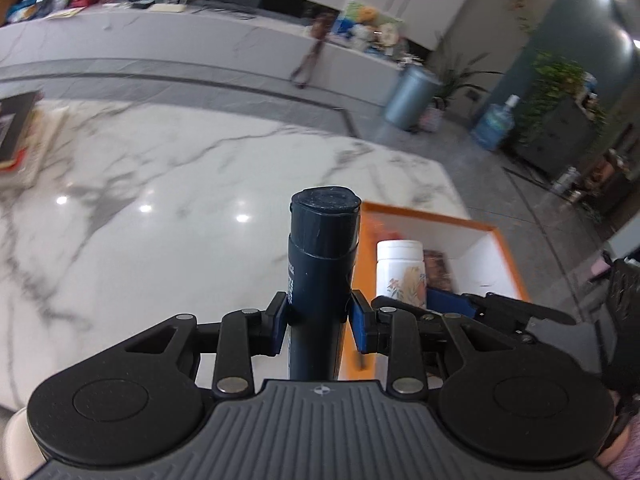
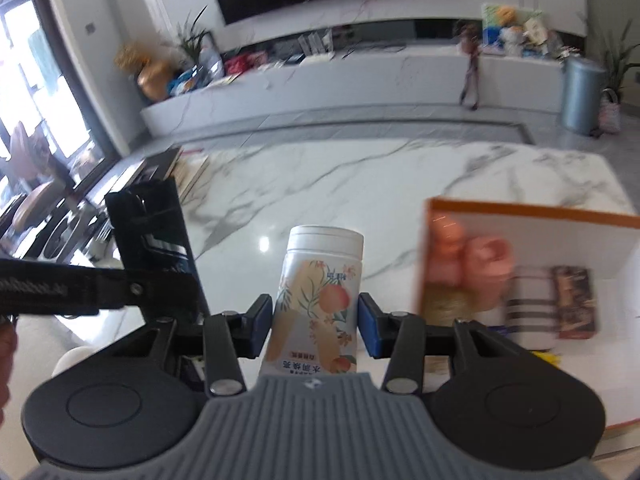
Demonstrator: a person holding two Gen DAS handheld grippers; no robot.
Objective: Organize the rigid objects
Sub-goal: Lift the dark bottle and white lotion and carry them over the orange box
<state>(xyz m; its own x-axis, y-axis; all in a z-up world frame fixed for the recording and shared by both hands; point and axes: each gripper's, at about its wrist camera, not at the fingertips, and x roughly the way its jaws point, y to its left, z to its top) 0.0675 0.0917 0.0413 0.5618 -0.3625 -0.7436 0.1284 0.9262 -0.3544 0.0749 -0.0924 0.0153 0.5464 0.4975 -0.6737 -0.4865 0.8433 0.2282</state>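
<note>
Marble table (image 1: 160, 184), orange-rimmed box (image 1: 505, 248) at its right end, holding pink rounded items (image 2: 470, 258), a striped piece (image 2: 530, 304) and a dark patterned packet (image 2: 574, 302), all blurred and perhaps toys or tins. Left gripper (image 1: 318, 318) was clamped on an upright dark navy tube (image 1: 320, 264) that blocked the box's near wall; right gripper (image 2: 316, 326) was clamped on a white peach-printed bottle (image 2: 316, 304), raised over the tabletop left of the box. Only the right view showed the box contents and a black strapped device (image 2: 154, 256) at left; only the left view showed both held items side by side, their bases hidden.
</note>
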